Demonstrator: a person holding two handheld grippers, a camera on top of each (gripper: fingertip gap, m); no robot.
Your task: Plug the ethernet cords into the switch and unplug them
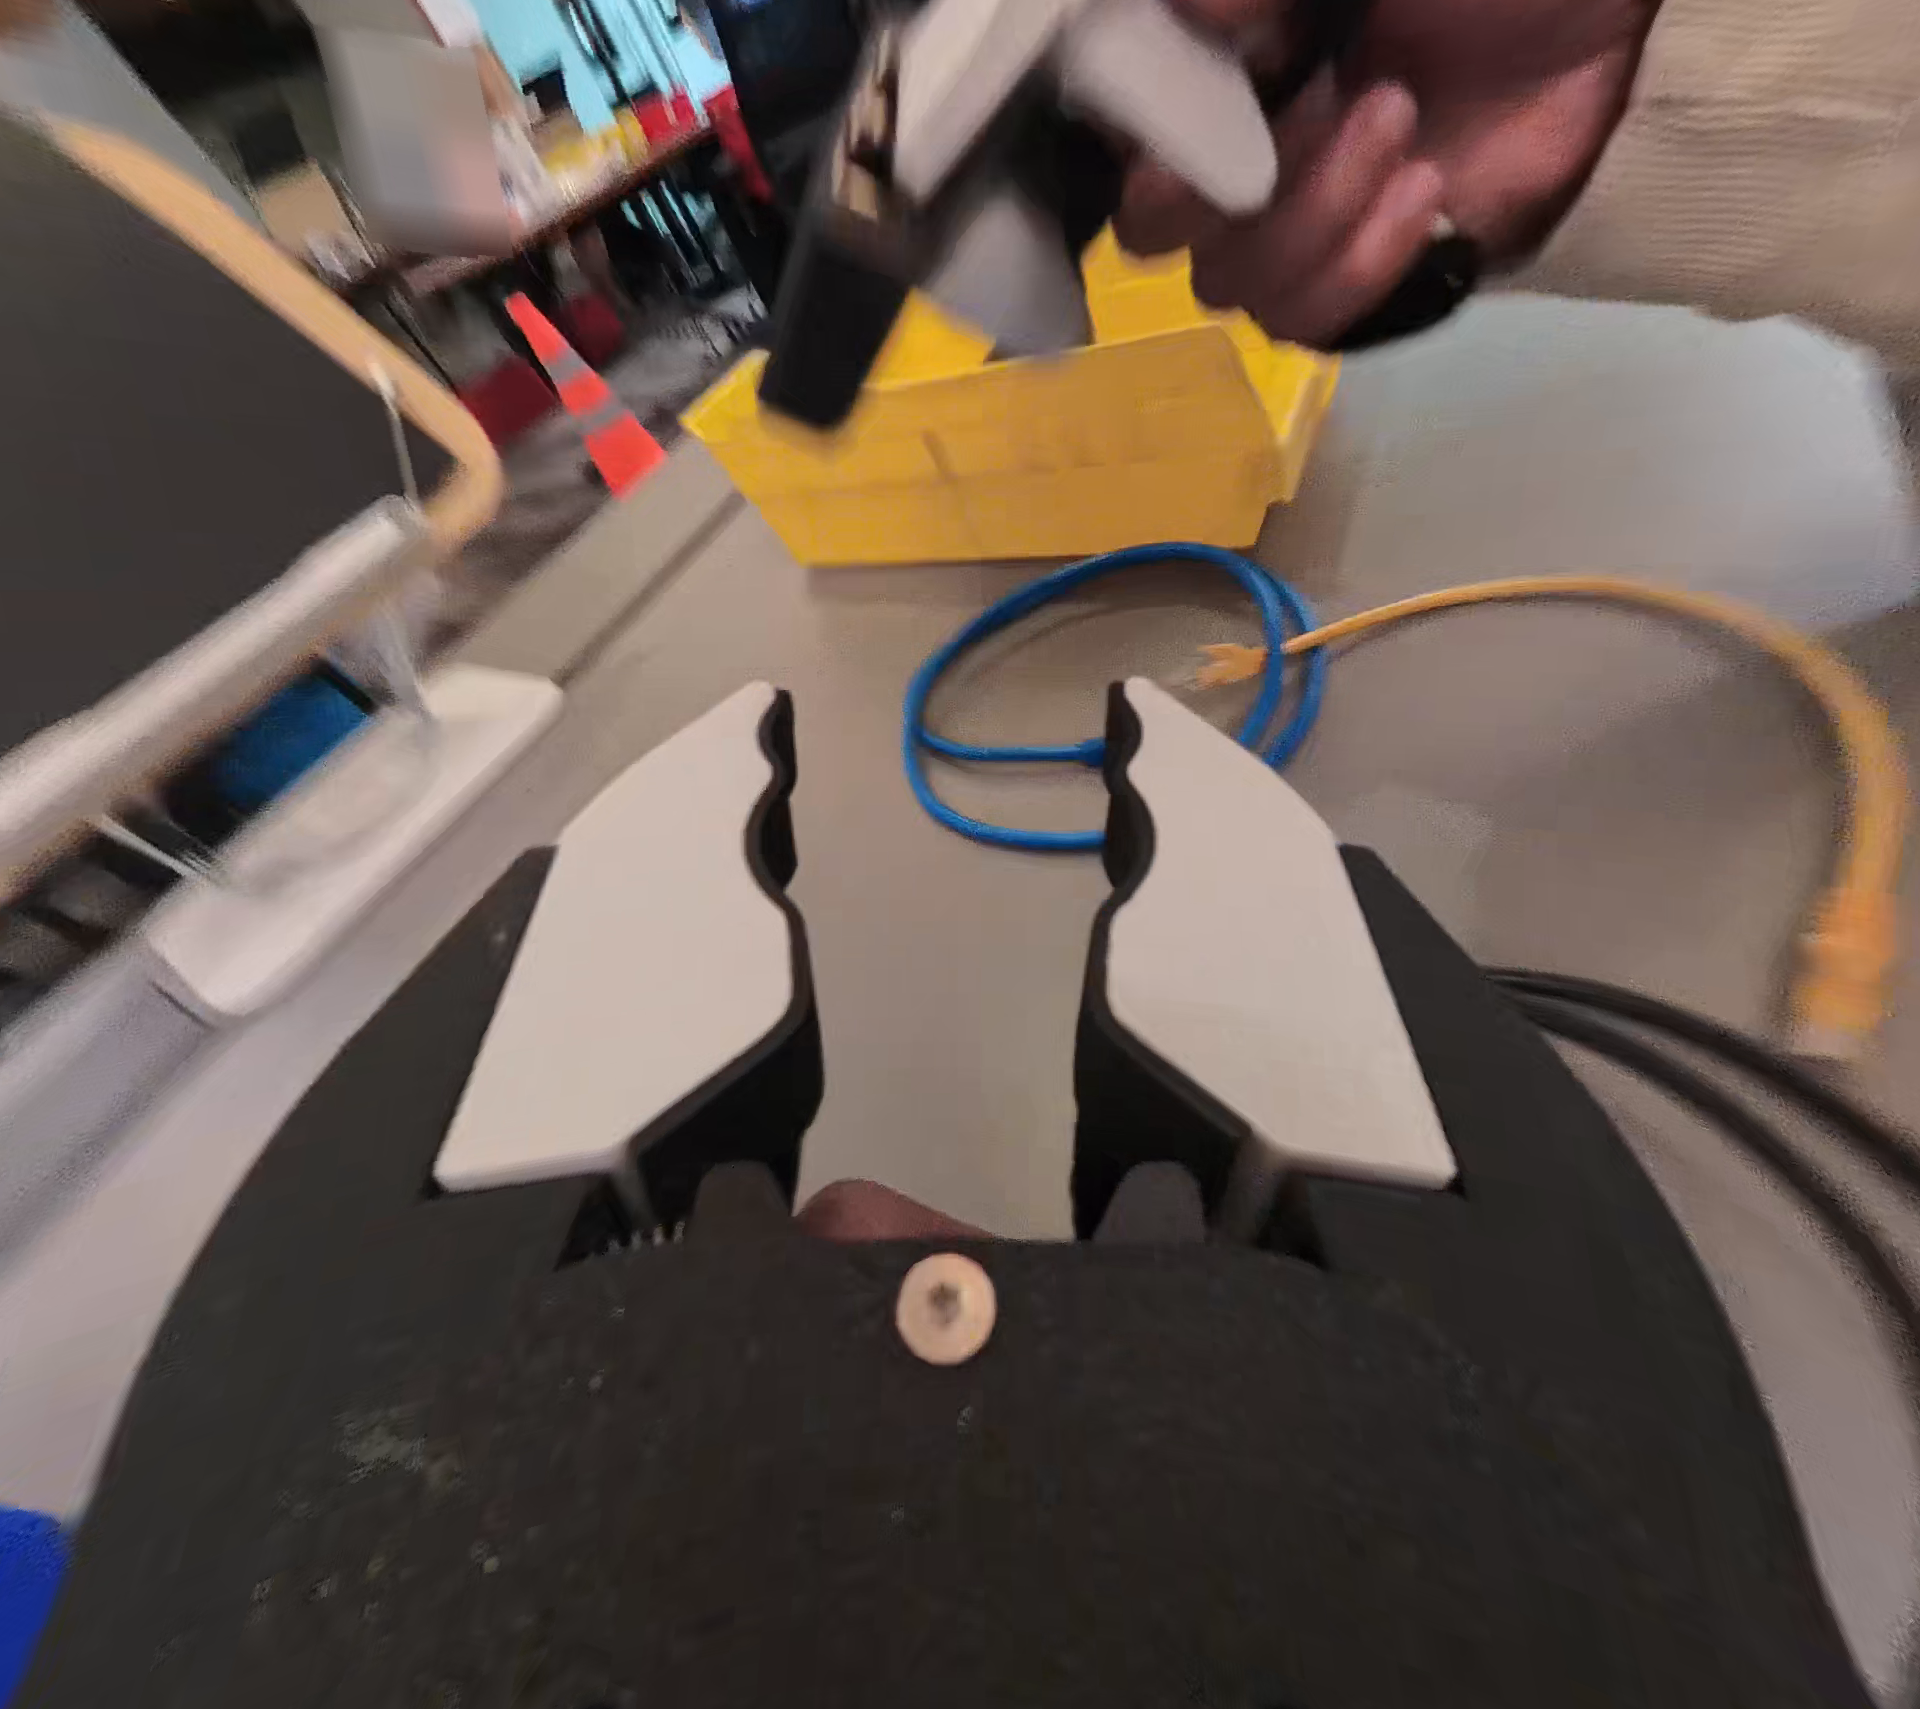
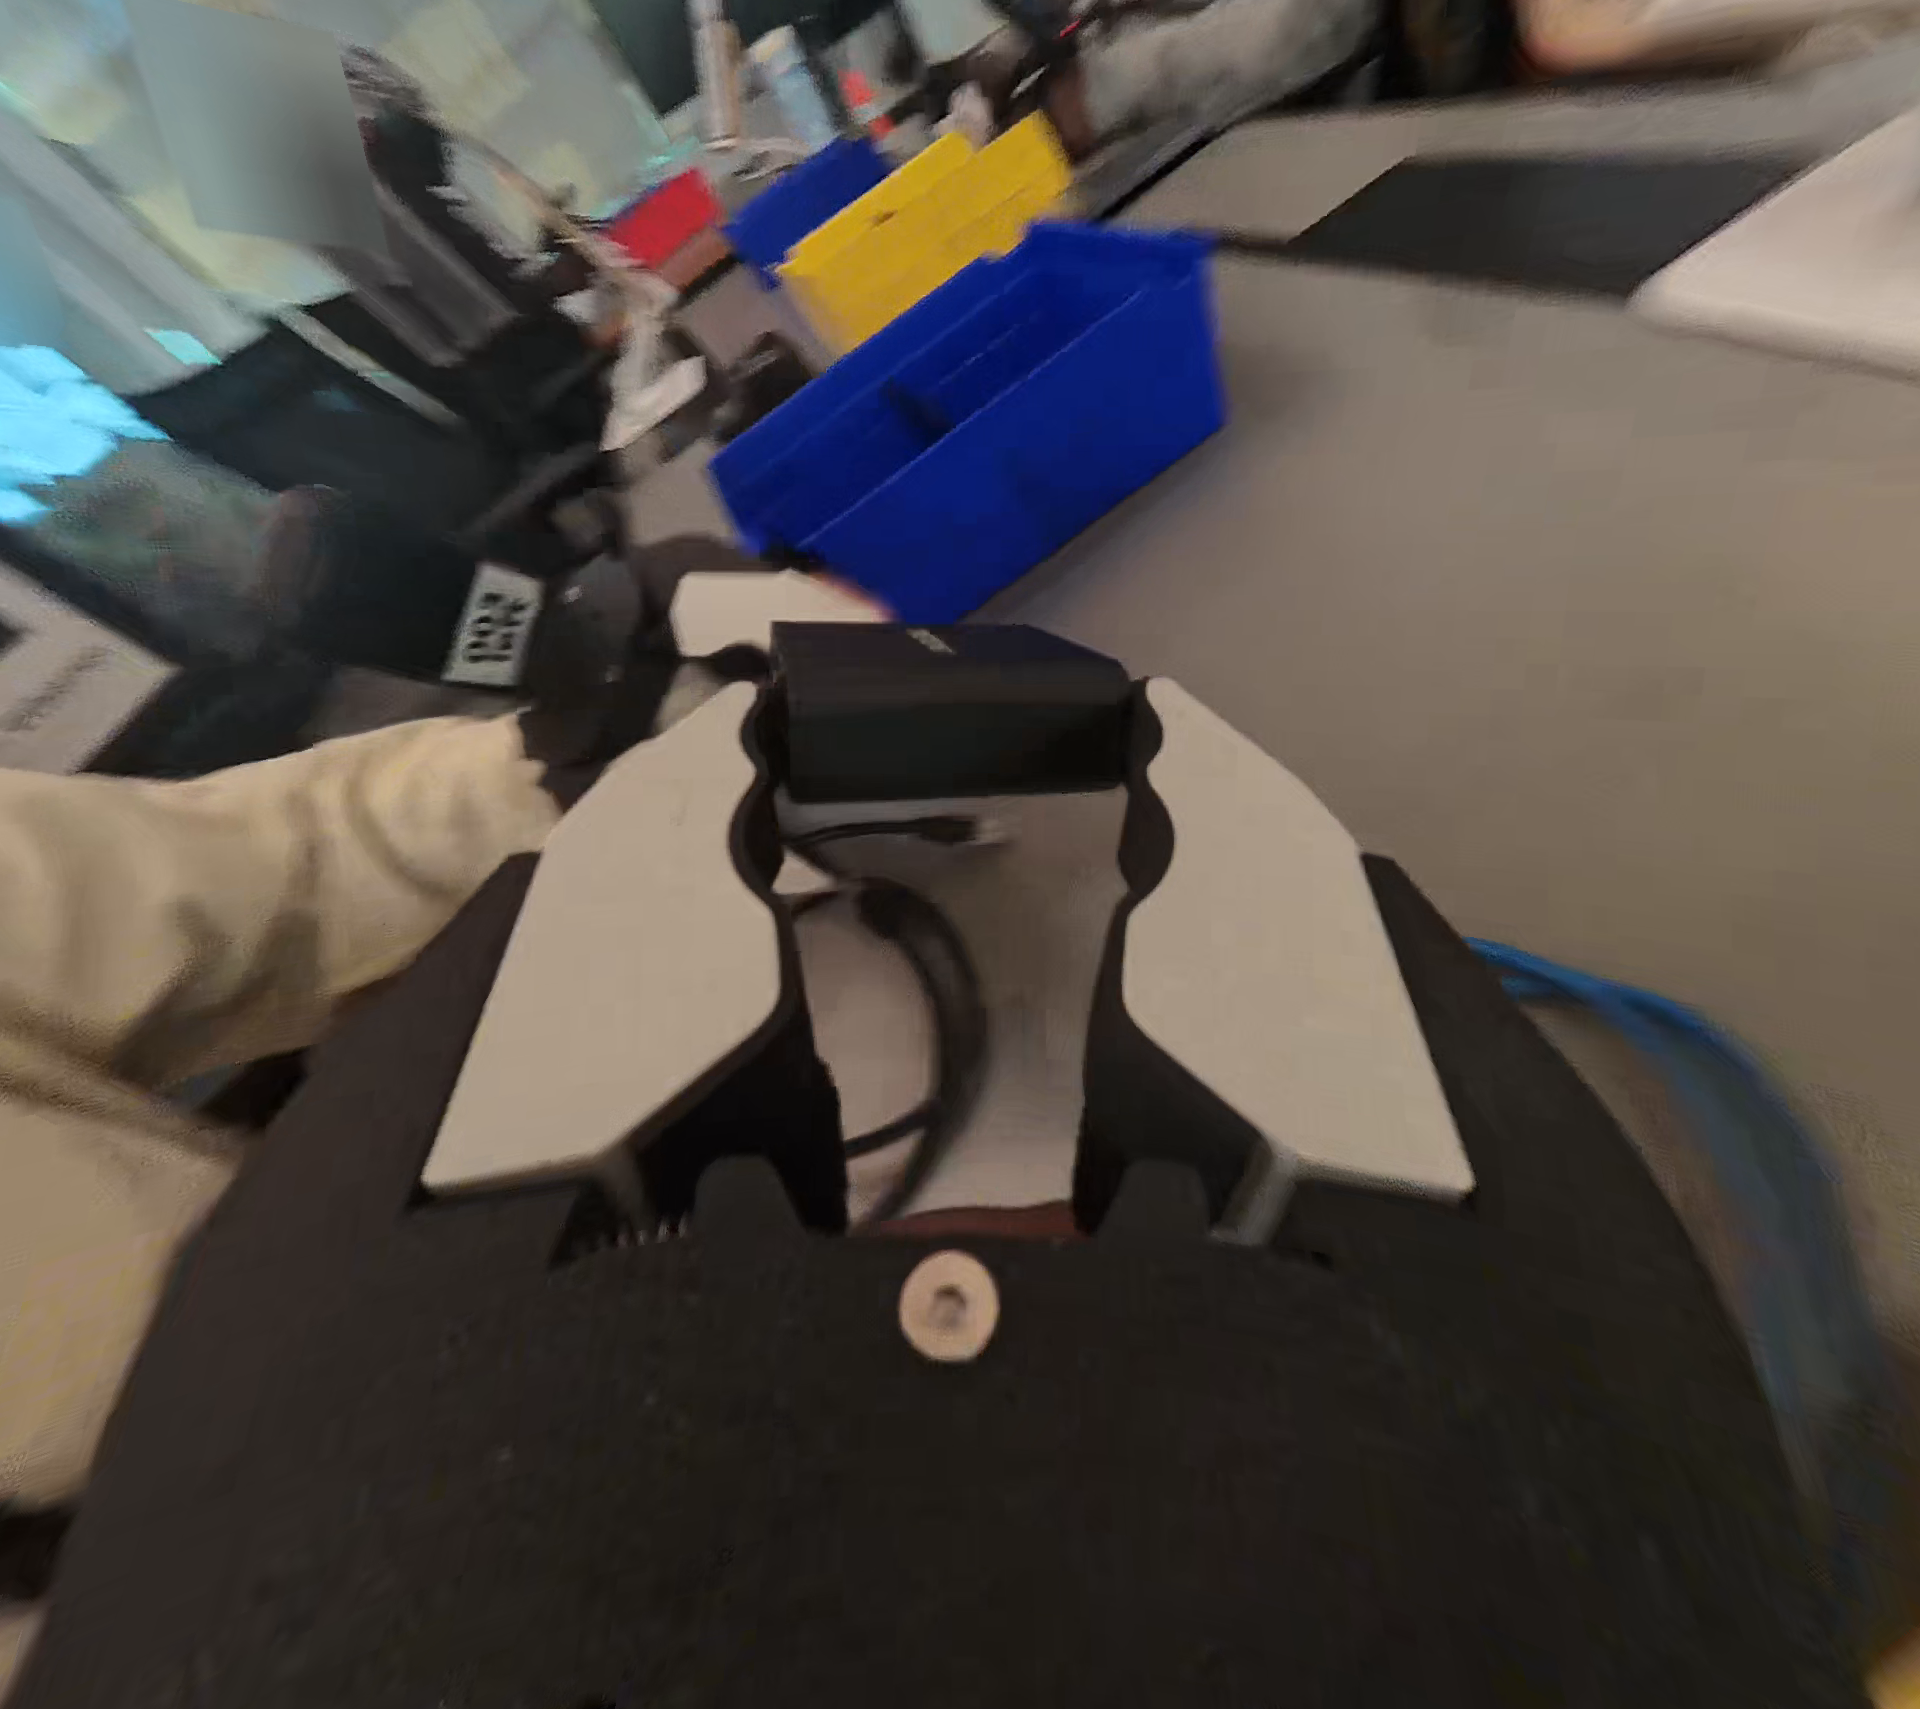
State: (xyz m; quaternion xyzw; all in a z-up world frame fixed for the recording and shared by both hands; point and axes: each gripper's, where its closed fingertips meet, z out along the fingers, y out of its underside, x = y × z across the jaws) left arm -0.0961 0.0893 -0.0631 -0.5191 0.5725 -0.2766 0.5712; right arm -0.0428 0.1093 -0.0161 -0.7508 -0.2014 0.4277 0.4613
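My right gripper [image 2: 948,709] is shut on a small black switch [image 2: 951,714], its jaws on the two short sides. In the left wrist view the right gripper [image 1: 883,205] holds the switch [image 1: 826,340] tilted, up in the air over the yellow bin. My left gripper [image 1: 951,714] is open and empty, low over the grey table. A coiled blue ethernet cord [image 1: 1039,620] lies just beyond its fingertips. A yellow ethernet cord [image 1: 1662,610] lies to the right, one plug [image 1: 1231,662] resting on the blue coil, the other [image 1: 1844,973] near the right edge. No cord is plugged in.
A yellow bin [image 1: 1039,464] stands behind the cords. A blue bin [image 2: 987,433] and another yellow bin [image 2: 914,236] show in the right wrist view. A black cord [image 2: 935,963] hangs below the switch. Black cables [image 1: 1766,1098] lie at the right. A white stand base [image 1: 343,838] is at the left. The tips of one gripper are about 8 centimetres away from the tips of the other.
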